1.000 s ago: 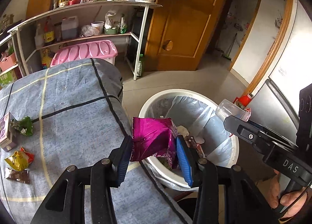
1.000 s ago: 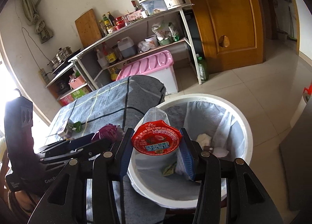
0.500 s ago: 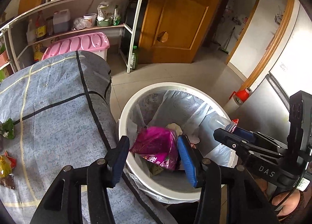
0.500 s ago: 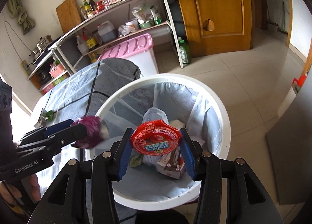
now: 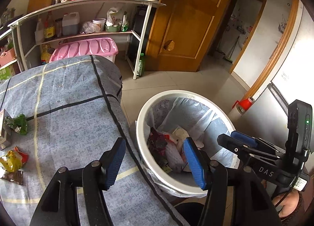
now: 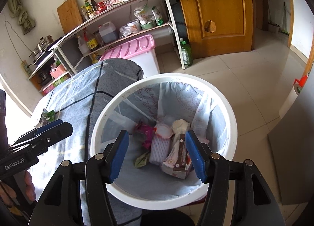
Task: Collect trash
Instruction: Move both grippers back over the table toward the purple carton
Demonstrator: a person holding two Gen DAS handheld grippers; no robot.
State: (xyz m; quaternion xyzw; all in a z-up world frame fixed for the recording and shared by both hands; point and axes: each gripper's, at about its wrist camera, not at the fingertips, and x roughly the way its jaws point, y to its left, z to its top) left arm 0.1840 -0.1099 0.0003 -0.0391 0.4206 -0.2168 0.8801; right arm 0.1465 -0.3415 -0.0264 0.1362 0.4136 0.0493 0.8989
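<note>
The white trash bin (image 5: pixel 196 96) (image 6: pixel 121 96) with a pale liner stands on the floor beside the table. Inside lie the purple snack bag (image 6: pixel 146 131) (image 5: pixel 157 143), the red-lidded cup (image 6: pixel 162 130), a brown carton (image 6: pixel 178 157) and other scraps. My left gripper (image 5: pixel 155 159) is open and empty over the table edge and the bin's left rim. My right gripper (image 6: pixel 157 151) is open and empty above the bin. On the table remain a green wrapper (image 5: pixel 16 123) (image 6: pixel 49 115), a yellow-red wrapper (image 5: pixel 11 160) and a dark wrapper (image 5: pixel 12 176).
The table carries a grey-blue checked cloth (image 5: pixel 68 118). Behind it stand a pink-lidded storage box (image 5: pixel 84 48), a shelf rack (image 5: pixel 88 4) with bottles and a kettle, and a wooden door (image 5: pixel 188 19). A grey cabinet (image 5: pixel 274 104) is at the bin's right.
Both grippers opened. The purple bag dropped from the left gripper and the red-lidded cup from the right one; both now lie in the bin. The left gripper drew back toward the table.
</note>
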